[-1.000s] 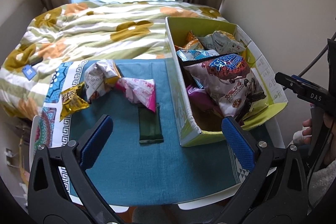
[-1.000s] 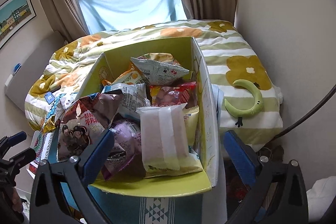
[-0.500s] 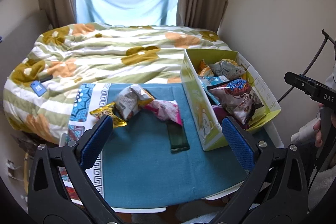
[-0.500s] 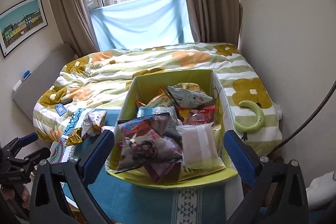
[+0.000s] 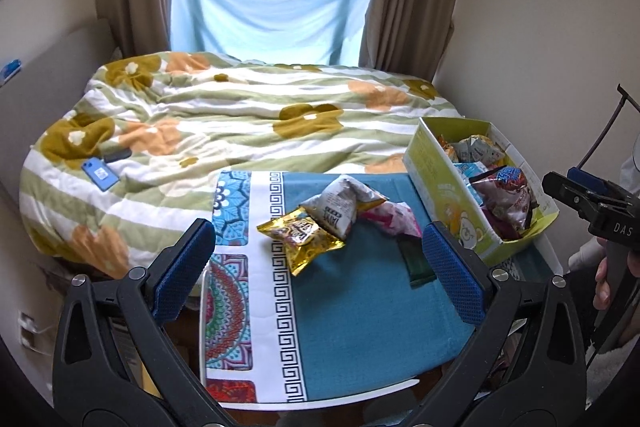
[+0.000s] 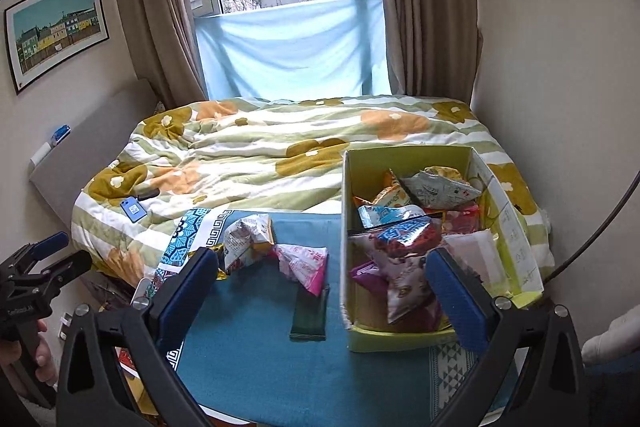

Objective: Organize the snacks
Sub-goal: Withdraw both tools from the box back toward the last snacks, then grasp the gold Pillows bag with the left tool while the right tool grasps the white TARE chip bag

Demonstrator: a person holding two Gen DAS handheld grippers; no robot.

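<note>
Yellow-green box (image 6: 404, 341) filled | four snacks (image 5: 306, 235) outside | both tongs (image 5: 316, 269) empty, spread

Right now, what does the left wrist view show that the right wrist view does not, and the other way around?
Only the left wrist view shows the gold snack packet whole, and the right gripper at its edge.

Only the right wrist view shows the framed picture whole, the white packet inside the box and the left gripper.

Both show the yellow-green box of snacks, the pink packet, the dark green bar, the teal cloth and the flowered bed cover.
</note>
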